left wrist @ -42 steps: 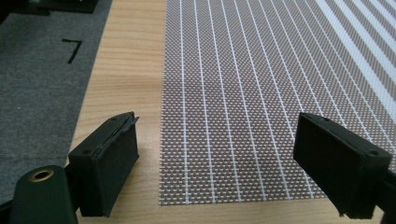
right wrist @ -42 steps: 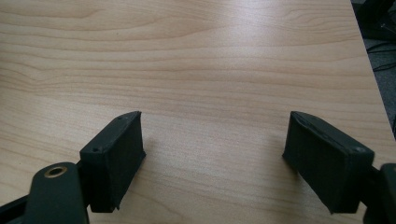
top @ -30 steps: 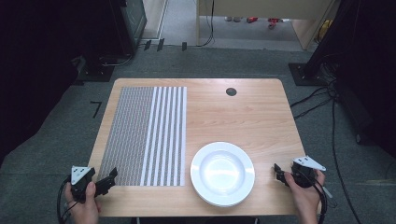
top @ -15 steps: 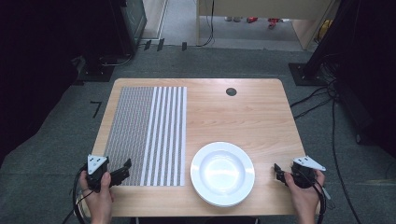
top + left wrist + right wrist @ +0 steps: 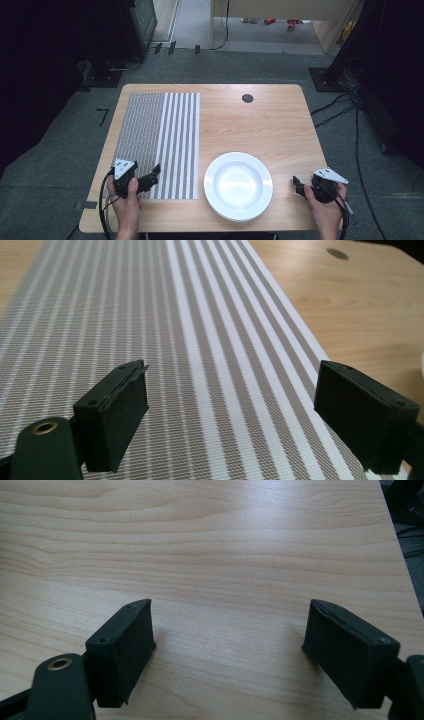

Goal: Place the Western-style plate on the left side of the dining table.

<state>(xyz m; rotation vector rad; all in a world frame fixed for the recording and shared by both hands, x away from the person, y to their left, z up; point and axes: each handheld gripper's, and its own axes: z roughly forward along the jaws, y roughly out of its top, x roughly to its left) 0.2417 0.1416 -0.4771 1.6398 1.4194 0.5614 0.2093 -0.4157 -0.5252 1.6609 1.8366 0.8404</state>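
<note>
The left gripper point(image 5: 154, 176) hangs low over the near end of the striped mat point(image 5: 160, 140), jaws wide apart with nothing between them; its own view shows the weave of the mat point(image 5: 210, 340) running away under both pads. The step in hand looks like taking hold of the mat. To do that well, bring the jaws down to the near edge rather than the flat middle, since a thin mat lying flush gives no purchase from above; slide one pad under the hem, then close. Whether the edge lifts at all is hard to tell from here.

Next comes the plate point(image 5: 238, 186), just right of the mat on the table point(image 5: 260, 120), apart from both grippers. The right gripper point(image 5: 296, 184) idles at the table's near right corner, jaws also apart, over bare wood point(image 5: 215, 555).

Count: one mat, one plate, one table, two grippers.
</note>
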